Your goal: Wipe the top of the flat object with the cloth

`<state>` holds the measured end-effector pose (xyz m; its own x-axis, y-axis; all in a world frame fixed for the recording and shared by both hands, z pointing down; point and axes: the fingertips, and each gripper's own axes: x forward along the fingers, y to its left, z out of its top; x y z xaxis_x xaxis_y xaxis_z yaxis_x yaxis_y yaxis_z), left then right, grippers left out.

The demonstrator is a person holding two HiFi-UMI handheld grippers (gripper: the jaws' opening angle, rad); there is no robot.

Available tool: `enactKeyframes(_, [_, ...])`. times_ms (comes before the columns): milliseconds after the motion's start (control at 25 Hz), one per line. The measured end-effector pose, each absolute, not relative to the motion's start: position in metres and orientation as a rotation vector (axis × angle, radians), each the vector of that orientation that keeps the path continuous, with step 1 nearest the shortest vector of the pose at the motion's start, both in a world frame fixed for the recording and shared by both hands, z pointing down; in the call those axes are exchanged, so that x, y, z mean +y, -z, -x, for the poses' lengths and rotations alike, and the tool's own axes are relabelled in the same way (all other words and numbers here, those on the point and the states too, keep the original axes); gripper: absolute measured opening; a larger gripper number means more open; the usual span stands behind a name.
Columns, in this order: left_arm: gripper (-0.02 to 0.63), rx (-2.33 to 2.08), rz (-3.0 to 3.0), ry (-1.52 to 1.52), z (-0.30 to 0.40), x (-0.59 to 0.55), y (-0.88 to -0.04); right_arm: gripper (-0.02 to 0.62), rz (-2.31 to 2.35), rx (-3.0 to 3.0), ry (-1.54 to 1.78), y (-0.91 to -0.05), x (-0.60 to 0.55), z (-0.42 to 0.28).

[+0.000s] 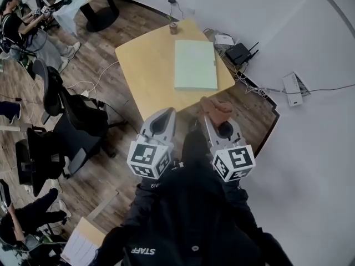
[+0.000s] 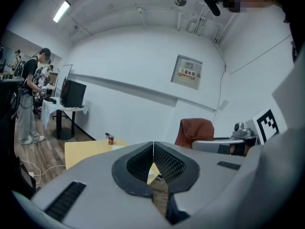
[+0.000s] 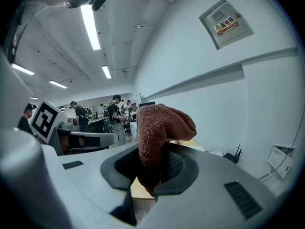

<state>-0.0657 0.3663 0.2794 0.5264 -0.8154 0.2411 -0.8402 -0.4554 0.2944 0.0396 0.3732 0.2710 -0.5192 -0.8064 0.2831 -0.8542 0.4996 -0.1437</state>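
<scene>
I have free room over the left half of the table [image 1: 145, 68], bare to its near edge. A can [image 1: 173, 27] stands at the far edge; the flat object [image 1: 195, 64] lies along the right edge.

The pale green flat rectangular sheet [image 1: 195, 64] lies flat on the far right part of the yellow wooden bench [image 1: 145, 71], its top bare. The rust-brown terry cloth [image 3: 159, 125] is bunched and pinched between the jaws of the right hand-held gripper [image 3: 153, 152]. Its folded top bulges above them, near the bench's near edge and apart from the sheet.
</scene>
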Motion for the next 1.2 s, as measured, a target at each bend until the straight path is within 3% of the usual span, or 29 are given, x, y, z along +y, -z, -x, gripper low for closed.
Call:
enactKeyframes(560, [0.034, -1.452, -2.279, -0.133, 0.020, 0.170, -0.299, 0.089, -1.302, -2.623, -0.487, -0.277, 0.171, -0.096])
enactKeyframes(1200, [0.034, -1.425, -1.975, -0.323, 0.043, 0.053, -0.451, 0.089, -1.112, -2.521, -0.803, -0.377, 0.050, -0.085])
